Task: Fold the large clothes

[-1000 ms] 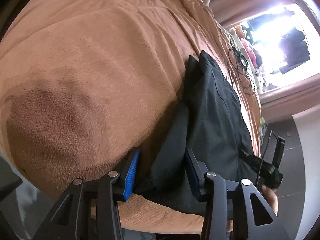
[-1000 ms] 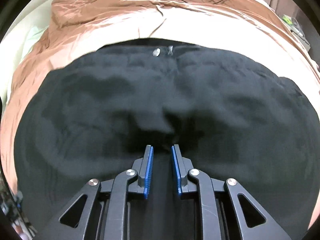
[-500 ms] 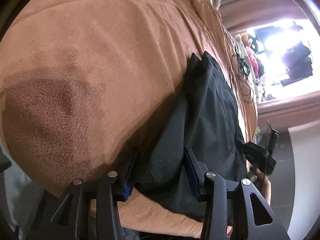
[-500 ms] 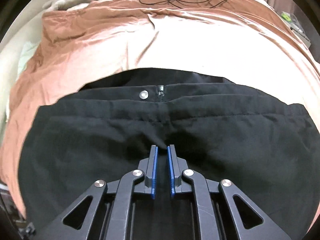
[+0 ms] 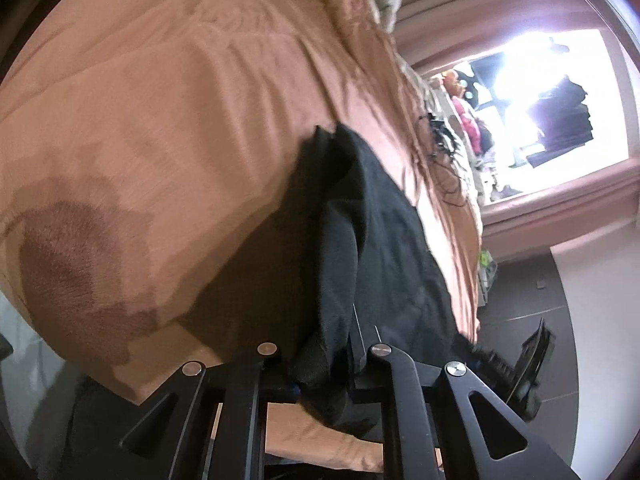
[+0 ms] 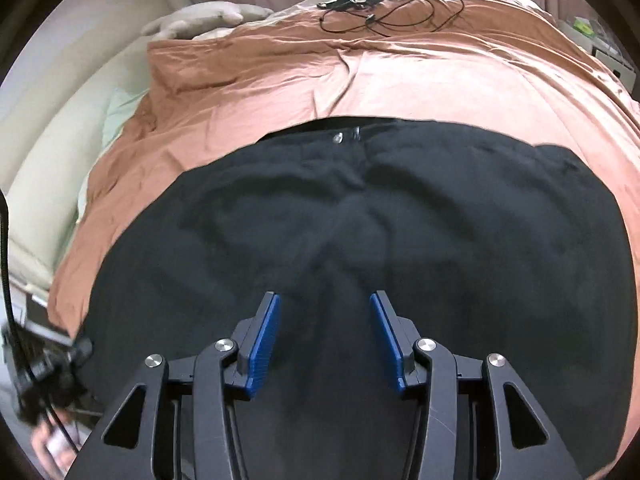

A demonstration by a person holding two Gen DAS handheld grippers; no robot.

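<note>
Black trousers point(image 6: 400, 220) lie spread on a brown bed cover point(image 6: 400, 80), waistband and metal button point(image 6: 338, 137) at the far side. My right gripper point(image 6: 324, 308) hovers over the middle of the trousers; its jaws are opening, blue pads wide apart with nothing pinched between them. In the left wrist view my left gripper point(image 5: 324, 356) is closing on the near edge of the trousers point(image 5: 380, 240). A bunched fold fills the gap between its fingers and hangs lifted off the bed cover point(image 5: 160, 120). The right gripper point(image 5: 520, 364) shows blurred at the lower right.
A tangle of black cable point(image 6: 384, 12) lies at the far end of the bed. Pale pillows point(image 6: 200, 20) sit at the far left. Dark tiled floor point(image 5: 560, 320) runs along the bed's edge under a bright window point(image 5: 540, 100).
My left gripper's jaws closed on the trousers' edge and rose with it. The right gripper's jaws went from nearly shut on the fabric to wide apart, and it drew back from the waistband.
</note>
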